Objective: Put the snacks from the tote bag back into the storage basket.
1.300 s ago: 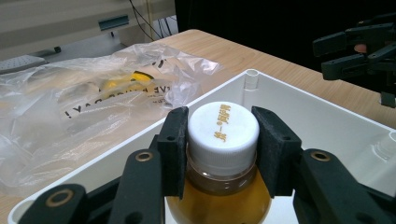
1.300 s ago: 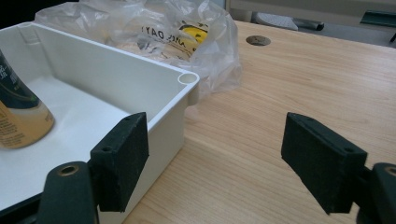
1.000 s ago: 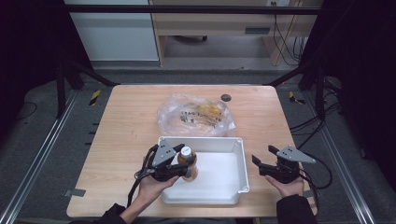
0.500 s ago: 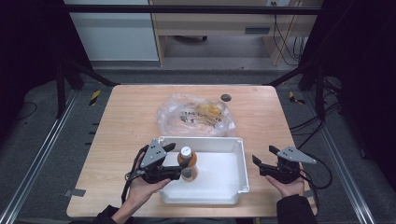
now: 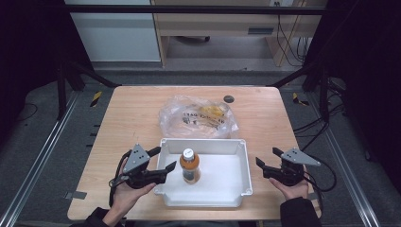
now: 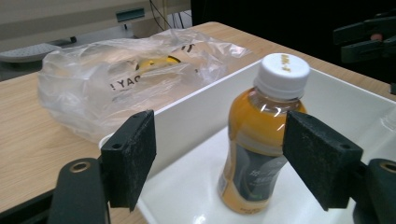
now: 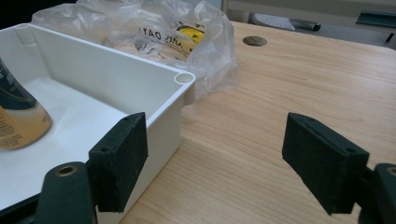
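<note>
Bottle [image 5: 190, 166] upright in tray [image 5: 243, 156], left half. Your left tool [image 5: 163, 160] has just opened wide — nothing held; right tool [image 5: 267, 158] open, empty. Slick rigid plastic, top-heavy — grip mid-body.

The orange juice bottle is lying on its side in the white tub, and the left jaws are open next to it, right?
Not quite. The bottle stands upright in the white tub, cap on top, as the left gripper view shows. The left gripper has just been opening, its jaws apart and off the bottle.
</note>
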### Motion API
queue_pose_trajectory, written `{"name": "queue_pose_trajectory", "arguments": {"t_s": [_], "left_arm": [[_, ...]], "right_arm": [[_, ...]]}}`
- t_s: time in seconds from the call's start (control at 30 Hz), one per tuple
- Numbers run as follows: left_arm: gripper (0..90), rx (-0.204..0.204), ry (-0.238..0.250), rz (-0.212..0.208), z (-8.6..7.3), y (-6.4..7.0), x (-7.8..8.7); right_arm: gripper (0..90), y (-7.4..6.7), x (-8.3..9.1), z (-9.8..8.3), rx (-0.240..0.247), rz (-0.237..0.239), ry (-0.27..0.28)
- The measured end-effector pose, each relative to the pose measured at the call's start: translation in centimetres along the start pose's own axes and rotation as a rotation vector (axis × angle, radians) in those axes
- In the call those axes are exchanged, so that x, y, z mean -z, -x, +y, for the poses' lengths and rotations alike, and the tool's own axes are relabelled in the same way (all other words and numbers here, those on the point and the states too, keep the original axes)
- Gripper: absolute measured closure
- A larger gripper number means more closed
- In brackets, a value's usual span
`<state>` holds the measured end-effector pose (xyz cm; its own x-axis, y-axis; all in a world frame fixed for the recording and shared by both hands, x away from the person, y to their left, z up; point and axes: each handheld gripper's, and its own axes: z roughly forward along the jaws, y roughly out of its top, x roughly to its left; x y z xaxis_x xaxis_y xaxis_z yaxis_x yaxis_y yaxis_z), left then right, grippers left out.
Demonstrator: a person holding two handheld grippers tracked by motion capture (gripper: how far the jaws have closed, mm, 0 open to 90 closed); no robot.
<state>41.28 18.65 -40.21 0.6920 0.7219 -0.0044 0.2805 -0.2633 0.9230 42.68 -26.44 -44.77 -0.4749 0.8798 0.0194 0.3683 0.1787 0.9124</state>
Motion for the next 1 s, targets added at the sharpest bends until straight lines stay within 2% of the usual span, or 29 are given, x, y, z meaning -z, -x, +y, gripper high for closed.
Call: {"name": "queue_pose_trajectory", "arguments": {"t_s": [0.13, 0.3, 0.4, 0.6, 0.63, 0.8, 1.0], "left_arm": [[26.5, 0.001, 0.001, 0.025, -0.4, -0.7, 0.4], [26.8, 0.008, -0.002, 0.077, -1.3, -2.0, 0.9], [26.6, 0.032, -0.007, 0.118, -2.0, -3.3, 1.2], [26.3, 0.052, -0.006, 0.164, -2.7, -4.6, 1.5], [26.2, 0.059, -0.015, 0.181, -3.0, -5.2, 1.5], [25.5, 0.068, -0.034, 0.217, -3.8, -6.3, 1.2], [24.8, 0.067, -0.057, 0.237, -4.6, -7.3, 0.8]], "right_arm": [[22.5, 0.0, 0.0, 0.0, 0.001, -0.002, 0.002], [22.5, 0.0, 0.0, 0.0, 0.001, -0.002, 0.000], [22.5, 0.0, 0.0, -0.1, 0.001, -0.003, 0.001], [22.5, 0.0, 0.0, -0.1, 0.000, -0.004, 0.000], [22.5, 0.0, 0.0, -0.1, 0.001, -0.004, 0.000], [21.8, 0.1, -0.1, -0.2, -0.003, -0.006, -0.002], [21.1, 0.3, -0.2, -0.4, 0.000, -0.015, -0.014]]}}
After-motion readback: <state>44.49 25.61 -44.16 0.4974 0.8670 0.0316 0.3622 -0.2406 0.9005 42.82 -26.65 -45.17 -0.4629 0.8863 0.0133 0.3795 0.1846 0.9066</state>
